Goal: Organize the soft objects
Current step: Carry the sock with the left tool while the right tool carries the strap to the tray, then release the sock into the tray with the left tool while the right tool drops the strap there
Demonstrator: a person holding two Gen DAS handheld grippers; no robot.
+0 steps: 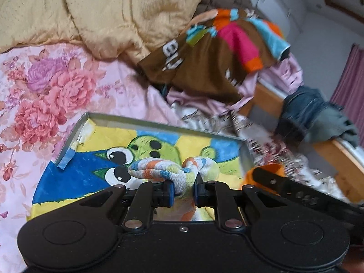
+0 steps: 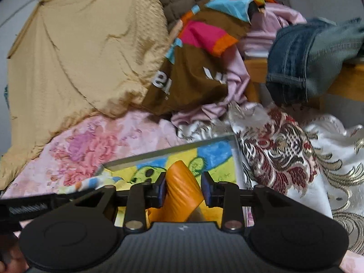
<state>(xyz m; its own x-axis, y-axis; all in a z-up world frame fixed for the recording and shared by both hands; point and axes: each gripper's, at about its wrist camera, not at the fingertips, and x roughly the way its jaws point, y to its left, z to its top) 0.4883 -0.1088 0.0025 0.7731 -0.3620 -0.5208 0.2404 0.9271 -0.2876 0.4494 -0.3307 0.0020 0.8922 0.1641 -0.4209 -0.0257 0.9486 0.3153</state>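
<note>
- Left tool [image 1: 183, 187] clamps a striped towel roll [image 1: 168, 170] (white/orange/blue); roll sits over the cartoon-print tray [image 1: 127, 119], near its front edge.
- Right tool [image 2: 183, 187]: orange cloth [image 2: 179, 186] betw. its jaws; left pad touches it, right pad looks just clear, so can't tell if it's truly gripped.
- Tray lies on the bed [image 1: 45, 86], on the pink floral sheet.
- Behind tray, twd far side of bed: tan quilt [image 2: 86, 52], brown multicolour garment [image 1: 204, 63], jeans [image 2: 293, 68] at bed's wooden edge.
</note>
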